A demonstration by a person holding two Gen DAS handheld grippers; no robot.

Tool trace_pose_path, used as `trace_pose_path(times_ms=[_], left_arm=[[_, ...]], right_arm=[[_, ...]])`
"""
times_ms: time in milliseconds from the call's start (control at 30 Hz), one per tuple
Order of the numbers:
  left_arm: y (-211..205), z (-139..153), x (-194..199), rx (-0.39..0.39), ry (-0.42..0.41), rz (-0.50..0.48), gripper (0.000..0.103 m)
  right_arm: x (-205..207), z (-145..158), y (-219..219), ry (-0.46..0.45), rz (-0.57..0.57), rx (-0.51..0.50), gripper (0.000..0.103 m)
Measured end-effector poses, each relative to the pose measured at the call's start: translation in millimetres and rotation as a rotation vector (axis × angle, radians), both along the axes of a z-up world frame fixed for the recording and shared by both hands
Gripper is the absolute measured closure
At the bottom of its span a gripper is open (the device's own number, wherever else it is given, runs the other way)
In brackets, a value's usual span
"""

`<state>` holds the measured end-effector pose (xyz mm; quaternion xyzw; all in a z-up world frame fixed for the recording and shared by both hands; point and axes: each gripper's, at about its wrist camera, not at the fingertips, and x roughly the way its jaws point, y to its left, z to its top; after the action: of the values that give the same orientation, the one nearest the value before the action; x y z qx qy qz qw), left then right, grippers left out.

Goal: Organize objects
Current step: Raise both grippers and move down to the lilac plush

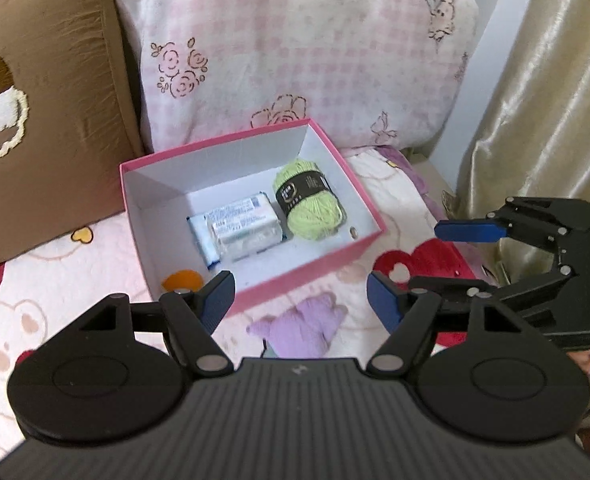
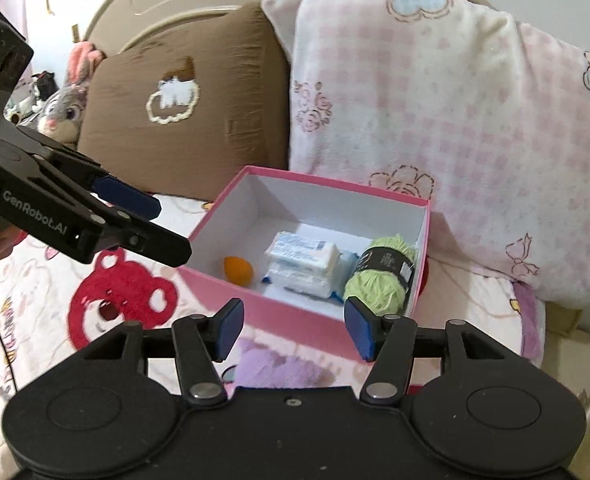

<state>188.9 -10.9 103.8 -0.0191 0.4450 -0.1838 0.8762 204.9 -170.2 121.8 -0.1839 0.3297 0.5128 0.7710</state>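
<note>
Jaws both wide, empty, left gripper [image 1: 301, 300], right gripper [image 2: 293, 330]; pink box [image 1: 315, 268] near; purple toy [image 1: 307, 328] soft, may slip.

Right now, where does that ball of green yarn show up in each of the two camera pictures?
Left wrist view: the green yarn ball lies just right of centre, in the pink box's far right corner.
Right wrist view: the green yarn ball lies right of centre, low, against the box's right wall.
Shared landmark: the white wrapped packet beside it.
</note>
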Motion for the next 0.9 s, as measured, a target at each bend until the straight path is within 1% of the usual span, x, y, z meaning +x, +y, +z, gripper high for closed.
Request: trace_pose_path(times_ms=[133,233,333,367,433,500,600,767,900], left_arm=[[1,2,-22,0.018,-0.001,-0.001,0.03],[-1,-1,-36,0.041,-0.002,-0.02,0.029],[-4,-9,-45,0.088,0.008,-0.04,0.028],[-4,-13,-47,0.098,0.025,-0.042,0.027],[-3,-21,-48,0.092,0.067,-0.051,0.027],[-2,-29,-50,0.087,0.092,-0.052,0.027],[-1,-41,-53,0.089,0.101,-0.048,0.026],[-1,-63,-50,0.096,0.154,-0.042,0.026],[0,-80,-46,0.109,0.184,-0.028,0.026]], right_arm=[[-17,6,-13,0.001,0.013,-0.002,0.033],[-29,6,-21,-0.003,0.032,-0.005,0.031],[-38,2,-26,-0.004,0.041,-0.025,0.031],[-41,0,-28,0.0,0.046,-0.03,0.031],[-46,-3,-30,0.003,0.06,-0.032,0.029],[-51,-7,-32,0.0,0.07,-0.032,0.027],[-56,-15,-33,0.007,0.082,-0.029,0.024],[-60,-34,-32,0.03,0.099,-0.032,0.023],[-61,-51,-29,0.063,0.112,-0.034,0.02]])
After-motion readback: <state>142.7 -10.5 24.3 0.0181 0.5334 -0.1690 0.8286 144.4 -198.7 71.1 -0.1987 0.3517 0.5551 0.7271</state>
